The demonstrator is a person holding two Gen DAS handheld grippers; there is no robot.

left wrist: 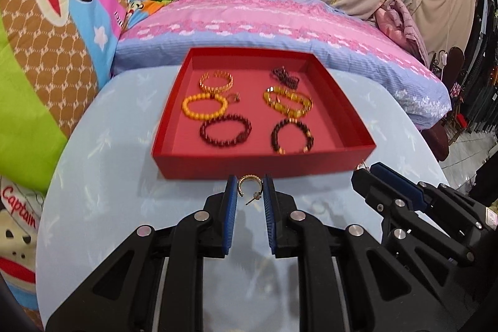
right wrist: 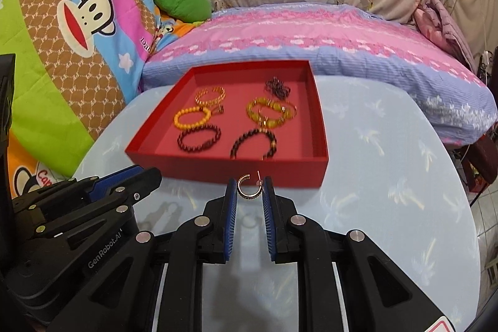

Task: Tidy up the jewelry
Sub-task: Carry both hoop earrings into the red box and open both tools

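Gold, C-shaped hoop earrings sit one in each gripper: the left gripper pinches a studded gold half-hoop earring between its blue pads, post pointing down, and the right gripper pinches a matching gold half-hoop earring, post pointing up. Both hang just in front of the near wall of the shallow red cardboard tray, which rests on the pale blue palm-print counter. Inside the tray lie six beaded bracelets in two columns, among them an orange bead bracelet and a dark red bead bracelet. The hold is only on the thin curved edges, so I judge either hoop could twist or slip out while clearing the tray wall, or land tangled on a bracelet.
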